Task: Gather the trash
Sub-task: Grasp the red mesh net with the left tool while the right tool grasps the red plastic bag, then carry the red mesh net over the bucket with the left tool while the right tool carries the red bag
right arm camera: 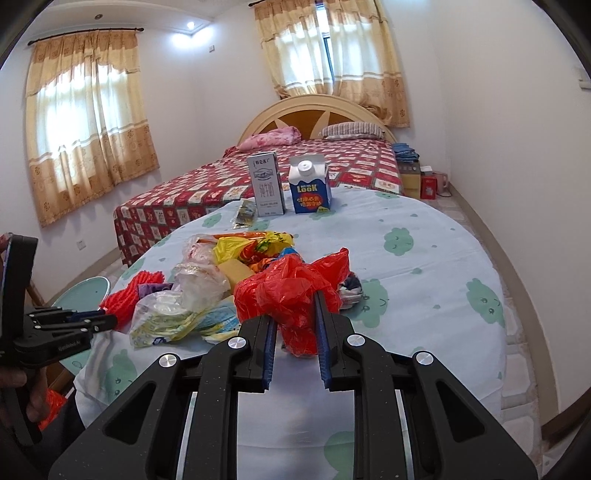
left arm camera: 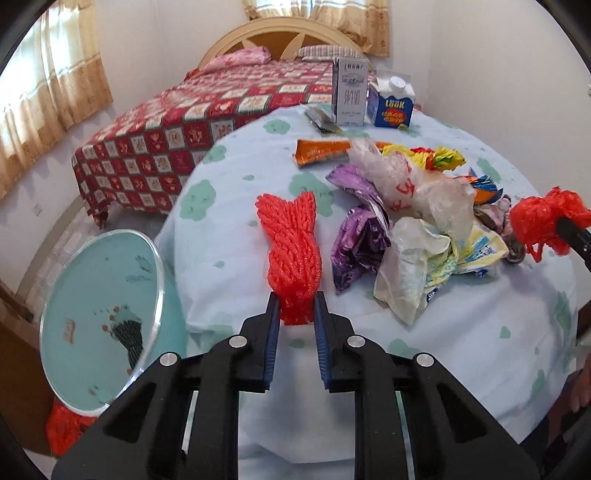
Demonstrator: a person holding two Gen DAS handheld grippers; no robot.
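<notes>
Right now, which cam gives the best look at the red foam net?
Left wrist view. The red foam net lies full length on the table, near end pinched in the left gripper. In the right wrist view only a corner of it peeks out behind the trash pile.

Bright daylight, sharp centres, bent edges.
My curtained windows (right arm camera: 88, 122) glow nearly white, a ceiling spot (right arm camera: 190, 24) glares, shadows under my tools stay soft, and fisheye curvature darkens every corner.
</notes>
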